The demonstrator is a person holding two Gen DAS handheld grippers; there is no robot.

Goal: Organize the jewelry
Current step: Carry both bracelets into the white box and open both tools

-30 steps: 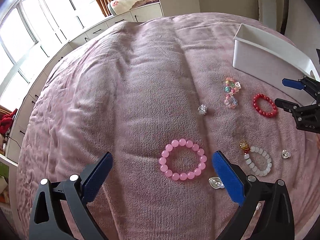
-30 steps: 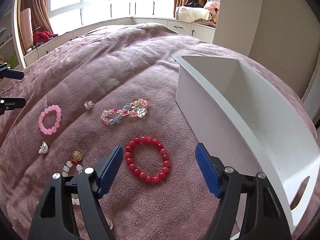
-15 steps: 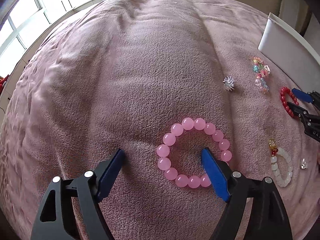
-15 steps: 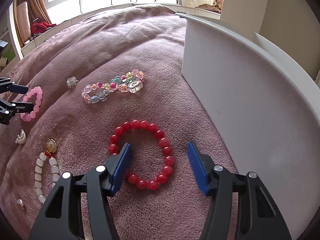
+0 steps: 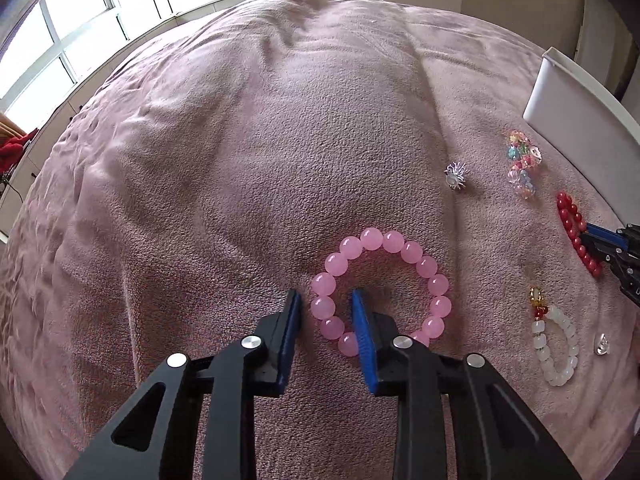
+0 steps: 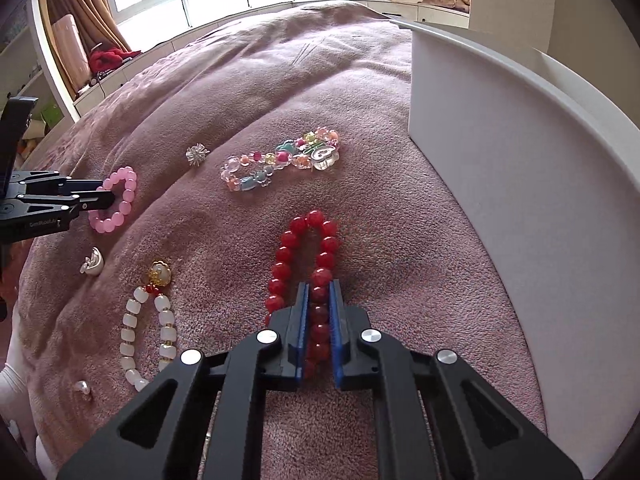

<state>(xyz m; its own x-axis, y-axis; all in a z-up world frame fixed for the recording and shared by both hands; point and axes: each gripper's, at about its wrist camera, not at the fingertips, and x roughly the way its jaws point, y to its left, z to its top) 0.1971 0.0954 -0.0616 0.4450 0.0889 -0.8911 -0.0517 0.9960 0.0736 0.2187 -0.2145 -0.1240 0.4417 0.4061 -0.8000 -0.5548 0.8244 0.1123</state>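
Note:
My left gripper (image 5: 325, 300) has its jaws closed around the left side of the pink bead bracelet (image 5: 400, 252), which lies on the pink blanket; a small gap still shows beside the beads. It also shows in the right wrist view (image 6: 120, 200). My right gripper (image 6: 319, 286) is shut on the right side of the red bead bracelet (image 6: 298, 232), squeezed into a narrow loop beside the white box (image 6: 500, 168). The red bracelet also shows in the left wrist view (image 5: 570, 220).
On the blanket lie a multicoloured bead bracelet (image 6: 280, 160), a white bead bracelet with a gold charm (image 6: 160, 312), a silver spiky ring (image 6: 197, 154), a silver charm (image 6: 93, 265) and a small clear piece (image 6: 83, 388). The box wall stands close on the right.
Both grippers have closed: the left around the pink bracelet's side, the right onto the red bracelet, squeezing it narrow. Both moved forward and lower toward the blanket.

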